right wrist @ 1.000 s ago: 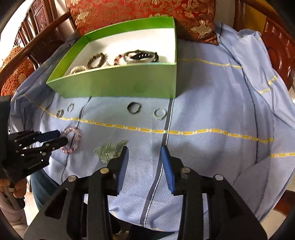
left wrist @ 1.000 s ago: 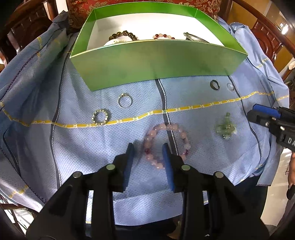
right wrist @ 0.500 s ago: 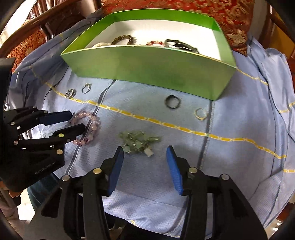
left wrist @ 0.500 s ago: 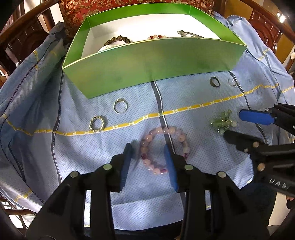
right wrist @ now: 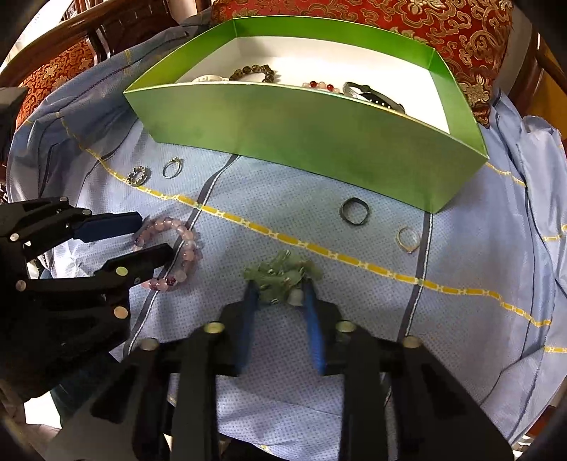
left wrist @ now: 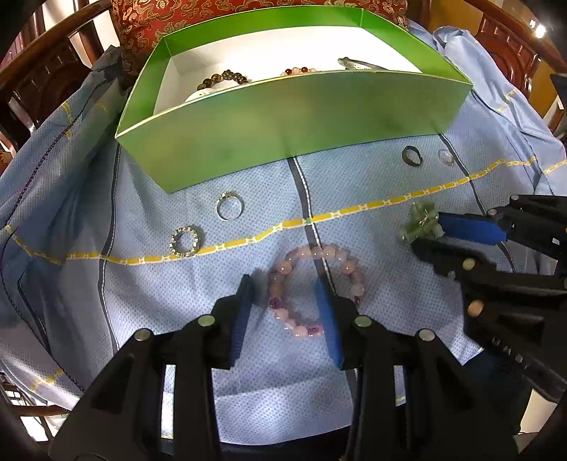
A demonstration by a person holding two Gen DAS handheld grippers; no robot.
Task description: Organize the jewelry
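Blue cloth [right wrist: 354, 290]; right gripper [right wrist: 280, 283] newly around green pendant [right wrist: 280, 275]

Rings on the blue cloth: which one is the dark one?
The dark ring lies just in front of the green box, beside a pale thin ring. The other two rings are silvery.

**Setting: domestic room, traditional furnishing**

Carved dark-wood chair [left wrist: 46, 67] arms and rails ring the work area on both sides. A red cushion [right wrist: 407, 21] with gold scroll embroidery sits behind; a second one [right wrist: 53, 74] of the same fabric lies on a neighbouring seat at left. A light-blue cloth [left wrist: 354, 354] with yellow stripes is draped as a makeshift cover, not a fitted work surface. A green cardboard box [left wrist: 283, 120] holds bracelets; rings lie loose on the cloth. Warm lamp light shows at upper right. Furniture and personal items indicate a home.
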